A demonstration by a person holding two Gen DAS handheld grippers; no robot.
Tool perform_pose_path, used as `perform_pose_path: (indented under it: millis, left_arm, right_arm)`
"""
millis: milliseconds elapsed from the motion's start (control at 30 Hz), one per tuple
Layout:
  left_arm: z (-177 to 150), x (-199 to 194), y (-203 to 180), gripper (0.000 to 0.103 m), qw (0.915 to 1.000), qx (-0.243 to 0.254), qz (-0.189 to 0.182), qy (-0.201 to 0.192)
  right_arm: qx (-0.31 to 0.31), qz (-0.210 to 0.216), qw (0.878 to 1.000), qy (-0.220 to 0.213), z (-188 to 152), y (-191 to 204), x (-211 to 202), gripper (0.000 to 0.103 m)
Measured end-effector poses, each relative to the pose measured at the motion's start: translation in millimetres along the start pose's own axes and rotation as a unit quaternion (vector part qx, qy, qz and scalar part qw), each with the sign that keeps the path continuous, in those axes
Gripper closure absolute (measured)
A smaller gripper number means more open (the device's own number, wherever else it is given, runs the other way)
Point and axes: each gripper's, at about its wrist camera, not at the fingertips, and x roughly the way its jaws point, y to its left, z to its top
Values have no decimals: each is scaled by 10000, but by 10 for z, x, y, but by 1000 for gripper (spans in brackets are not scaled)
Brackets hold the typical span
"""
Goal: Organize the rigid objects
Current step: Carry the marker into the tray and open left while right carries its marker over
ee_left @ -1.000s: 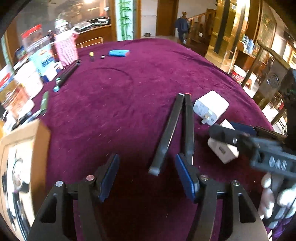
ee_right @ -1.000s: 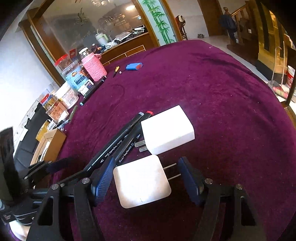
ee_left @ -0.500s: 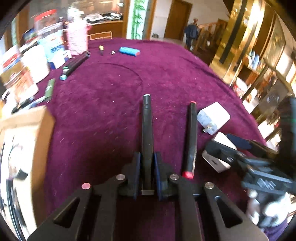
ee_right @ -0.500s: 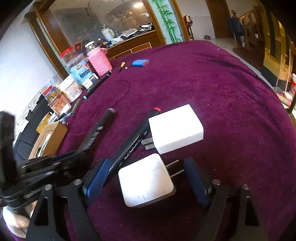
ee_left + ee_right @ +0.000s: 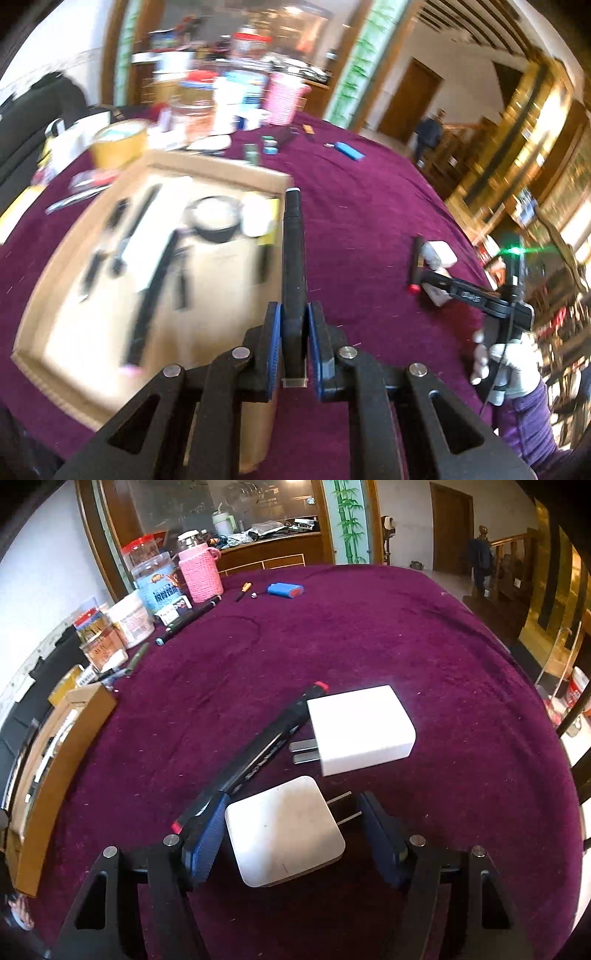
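Covering the table, a purple cloth (image 5: 369,627) bears a cardboard box (image 5: 221,177) of blurred items; left gripper (image 5: 294,349) clamps a black marker (image 5: 293,251) beside the box; right gripper (image 5: 291,834), jaws apart, straddles a white charger (image 5: 284,830).

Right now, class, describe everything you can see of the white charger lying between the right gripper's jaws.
The nearer white charger is a flat, rounded-corner plastic block, slightly scuffed and grey-smudged. Two thin metal prongs stick out of its right side. It lies flat on the purple tablecloth, between the open jaws of the right gripper, with neither jaw clamped on it. A black marker runs close beside its left corner.
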Motion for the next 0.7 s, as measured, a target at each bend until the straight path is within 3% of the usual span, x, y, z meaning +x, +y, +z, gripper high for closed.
perform_pose_path:
  millis: [100, 233, 433, 600, 700]
  left_arm:
    - [-72, -97, 315, 89, 9994, -297, 158, -91]
    - [-136, -128, 610, 89, 9979, -558, 295, -127]
    - [-140, -39, 785, 89, 9971, -565, 505, -91]
    - [-184, 97, 833, 88, 9967, -574, 562, 125]
    - [-199, 29, 860, 88, 9974, -657, 301, 71]
  right_arm:
    - [208, 129, 9997, -18, -33, -29, -61, 29]
    - [416, 606, 9972, -99, -47, 95, -254, 28]
    - [-271, 1232, 9919, -164, 47, 904, -506, 28]
    - [-1047, 1734, 9792, 106, 41, 1799, -409, 28]
    - [-1445, 1868, 9713, 267, -24, 2250, -300, 28]
